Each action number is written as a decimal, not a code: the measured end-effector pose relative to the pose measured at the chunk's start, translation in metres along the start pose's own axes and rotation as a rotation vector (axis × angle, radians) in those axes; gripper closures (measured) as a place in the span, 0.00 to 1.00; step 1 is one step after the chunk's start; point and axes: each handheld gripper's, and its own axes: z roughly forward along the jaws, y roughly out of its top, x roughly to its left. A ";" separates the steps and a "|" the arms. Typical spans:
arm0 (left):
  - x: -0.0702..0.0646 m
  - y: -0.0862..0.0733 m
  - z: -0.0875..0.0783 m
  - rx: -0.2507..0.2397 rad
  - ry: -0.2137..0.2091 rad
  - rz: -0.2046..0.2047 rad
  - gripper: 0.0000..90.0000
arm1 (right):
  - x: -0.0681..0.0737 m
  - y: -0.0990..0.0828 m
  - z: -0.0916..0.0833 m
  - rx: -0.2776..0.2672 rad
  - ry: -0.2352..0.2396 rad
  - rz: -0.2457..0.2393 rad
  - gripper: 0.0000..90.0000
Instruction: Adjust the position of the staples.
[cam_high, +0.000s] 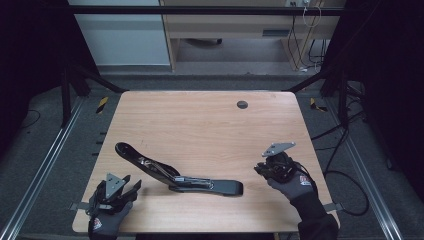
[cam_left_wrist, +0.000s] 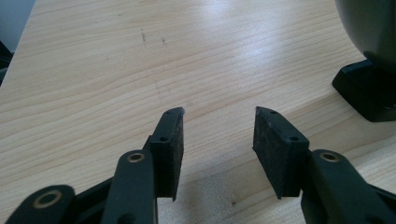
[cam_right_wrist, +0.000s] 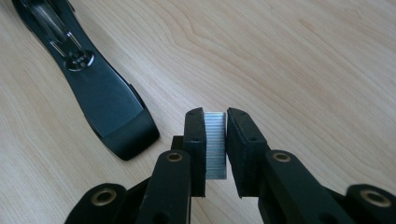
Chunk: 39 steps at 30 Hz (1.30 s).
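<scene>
A large black stapler (cam_high: 175, 175) lies opened out on the wooden table (cam_high: 200, 120), its upper arm swung up toward the left and its base toward the right. My right gripper (cam_right_wrist: 215, 140) is shut on a silver strip of staples (cam_right_wrist: 215, 144), held just above the table to the right of the stapler's base end (cam_right_wrist: 112, 116). In the high view that right gripper (cam_high: 272, 167) sits right of the stapler. My left gripper (cam_left_wrist: 218, 140) stands open over bare wood at the table's near left corner (cam_high: 117, 187), with the stapler's foot (cam_left_wrist: 369, 88) to its right.
A round dark cable hole (cam_high: 242, 104) marks the table's far side. Metal rails (cam_high: 45, 165) run along the floor on both sides, and cables (cam_high: 345, 150) trail on the floor at the right. A wooden desk (cam_high: 240, 25) stands beyond the table.
</scene>
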 end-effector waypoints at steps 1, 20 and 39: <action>0.000 0.000 0.000 0.000 0.000 0.000 0.58 | 0.001 0.002 0.000 0.001 0.004 -0.004 0.87; 0.001 -0.001 0.001 0.003 -0.006 -0.002 0.59 | 0.022 0.037 0.009 -0.030 0.074 -0.120 0.87; 0.001 -0.001 0.002 0.001 -0.013 -0.004 0.59 | 0.042 0.068 0.017 -0.033 0.150 -0.237 0.87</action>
